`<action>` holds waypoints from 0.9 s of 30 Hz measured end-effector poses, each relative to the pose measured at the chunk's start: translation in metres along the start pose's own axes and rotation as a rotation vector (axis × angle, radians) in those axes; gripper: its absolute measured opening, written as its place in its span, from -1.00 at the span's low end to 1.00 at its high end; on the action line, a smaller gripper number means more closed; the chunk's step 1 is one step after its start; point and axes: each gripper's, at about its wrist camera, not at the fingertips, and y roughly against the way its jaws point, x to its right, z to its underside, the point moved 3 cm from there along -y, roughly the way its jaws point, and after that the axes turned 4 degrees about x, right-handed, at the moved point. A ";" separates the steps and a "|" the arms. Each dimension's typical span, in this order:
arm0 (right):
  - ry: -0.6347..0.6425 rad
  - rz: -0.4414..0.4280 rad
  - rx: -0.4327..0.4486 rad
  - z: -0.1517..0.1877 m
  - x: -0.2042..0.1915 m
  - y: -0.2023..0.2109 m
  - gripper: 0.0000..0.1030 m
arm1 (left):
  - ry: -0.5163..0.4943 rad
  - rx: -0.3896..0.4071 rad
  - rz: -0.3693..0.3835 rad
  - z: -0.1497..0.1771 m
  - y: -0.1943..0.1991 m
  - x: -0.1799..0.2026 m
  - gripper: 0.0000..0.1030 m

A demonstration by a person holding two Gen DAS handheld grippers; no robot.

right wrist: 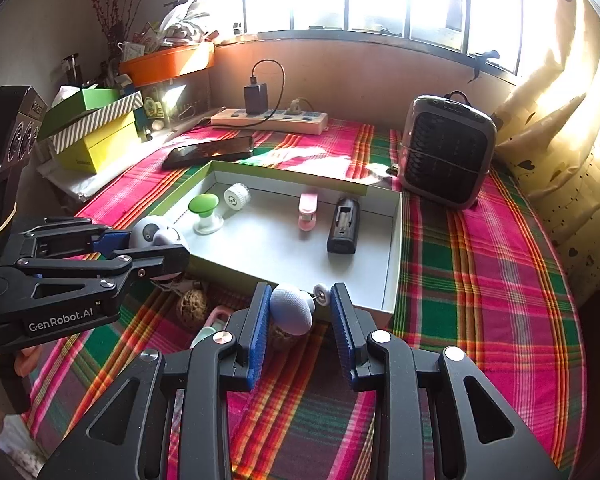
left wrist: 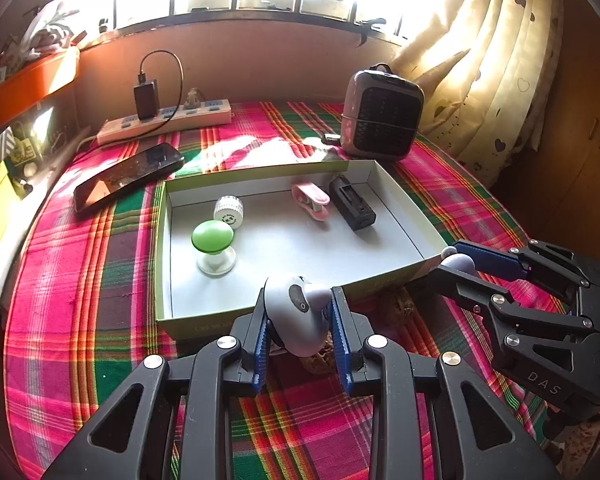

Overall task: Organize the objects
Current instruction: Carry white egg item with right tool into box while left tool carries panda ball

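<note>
The grey egg-shaped gadget sits clamped between the blue pads of the left tongs, held in the air just short of the near wall of the open box. The right tongs grip a smaller blue-grey knob with a little white wheel on a thin stem, also just outside that near wall, towards the box's right corner.

Both gadgets are rounded and smooth, so I judge either could squirm out of the pads if tilted or bumped. The small one looks pinched off-centre, pressed against one pad with its stem and wheel reaching to the other; a knock on the wall could turn it loose.

Both still have to clear the cardboard rim. Carried too low, they would catch it and shove or tip the light box.

Inside lie a green-capped stand, a white cap, a pink clip and a black block. Dropping from height could send a round gadget rolling into these.

Under the tongs, on the plaid cloth covering the surface, lie a brown walnut-like ball and another small piece; a low sweep could scatter them.
</note>
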 end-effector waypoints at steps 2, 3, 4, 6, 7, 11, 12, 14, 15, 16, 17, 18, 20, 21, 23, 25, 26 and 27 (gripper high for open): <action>-0.005 0.006 -0.003 -0.002 0.004 -0.004 -0.39 | 0.000 -0.002 0.003 -0.003 -0.004 -0.001 -0.51; -0.008 0.010 -0.005 -0.004 0.006 -0.007 -0.39 | 0.000 -0.003 0.000 -0.005 -0.006 -0.003 -0.51; -0.010 0.014 -0.008 -0.005 0.008 -0.009 -0.39 | 0.002 -0.005 -0.003 -0.006 -0.008 -0.004 -0.51; -0.012 0.020 -0.015 -0.007 0.011 -0.014 -0.39 | 0.005 -0.008 -0.002 -0.009 -0.013 -0.005 -0.51; -0.010 0.023 -0.018 -0.008 0.013 -0.017 -0.39 | 0.006 -0.009 -0.002 -0.010 -0.015 -0.006 -0.51; -0.012 0.035 -0.030 -0.012 0.019 -0.028 -0.39 | 0.001 -0.019 -0.007 -0.017 -0.027 -0.009 -0.51; -0.014 0.038 -0.032 -0.013 0.021 -0.031 -0.39 | 0.005 -0.022 -0.008 -0.019 -0.030 -0.010 -0.51; -0.017 0.047 -0.036 -0.015 0.025 -0.036 -0.39 | 0.010 -0.023 -0.006 -0.022 -0.034 -0.013 -0.51; -0.019 0.051 -0.039 -0.016 0.027 -0.038 -0.39 | 0.012 -0.023 -0.009 -0.024 -0.037 -0.014 -0.51; -0.017 0.056 -0.041 -0.017 0.029 -0.041 -0.39 | 0.014 -0.025 -0.010 -0.026 -0.039 -0.015 -0.51; -0.016 0.062 -0.045 -0.018 0.031 -0.043 -0.39 | 0.013 -0.026 -0.010 -0.027 -0.041 -0.016 -0.51; -0.015 0.067 -0.048 -0.018 0.033 -0.046 -0.39 | 0.014 -0.026 -0.012 -0.029 -0.043 -0.016 -0.51; -0.012 0.074 -0.050 -0.020 0.036 -0.050 -0.39 | 0.017 -0.029 -0.013 -0.031 -0.048 -0.017 -0.51; -0.012 0.079 -0.051 -0.021 0.037 -0.052 -0.39 | 0.017 -0.029 -0.014 -0.032 -0.050 -0.017 -0.51; -0.012 0.087 -0.051 -0.023 0.040 -0.056 -0.39 | 0.018 -0.033 -0.012 -0.034 -0.055 -0.018 -0.51; -0.012 0.098 -0.056 -0.026 0.044 -0.062 -0.39 | 0.019 -0.040 -0.012 -0.036 -0.060 -0.019 -0.51; -0.009 0.103 -0.058 -0.028 0.045 -0.064 -0.39 | 0.018 -0.044 -0.012 -0.036 -0.063 -0.019 -0.51; -0.007 0.109 -0.059 -0.030 0.046 -0.067 -0.39 | 0.019 -0.046 -0.014 -0.037 -0.066 -0.019 -0.51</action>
